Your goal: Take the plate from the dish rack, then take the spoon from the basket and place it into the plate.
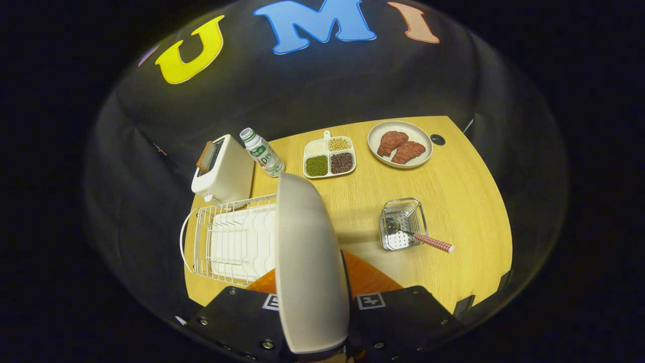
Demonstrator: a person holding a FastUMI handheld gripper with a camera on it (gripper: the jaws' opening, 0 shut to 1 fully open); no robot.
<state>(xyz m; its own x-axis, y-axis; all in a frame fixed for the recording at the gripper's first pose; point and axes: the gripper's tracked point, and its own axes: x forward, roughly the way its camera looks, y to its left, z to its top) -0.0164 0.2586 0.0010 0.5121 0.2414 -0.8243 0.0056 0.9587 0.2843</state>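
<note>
- Gripper point(312, 322) pinching the plate point(308, 262) on edge between both fingers, upright, lifted clear above the dish rack point(227, 242).
- Held high, probably to pass over the rack wires.
- Spoon point(423, 239) lying in the basket point(403, 222), handle out over the rim, easy to seize.
- Next: bare table point(468, 191) near the basket suits for putting the plate down.

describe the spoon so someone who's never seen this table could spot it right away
On the wooden table, right of the plate held on edge between the gripper fingers, stands a small metal basket. The spoon lies in it, and its red checked handle sticks out over the rim.
</note>
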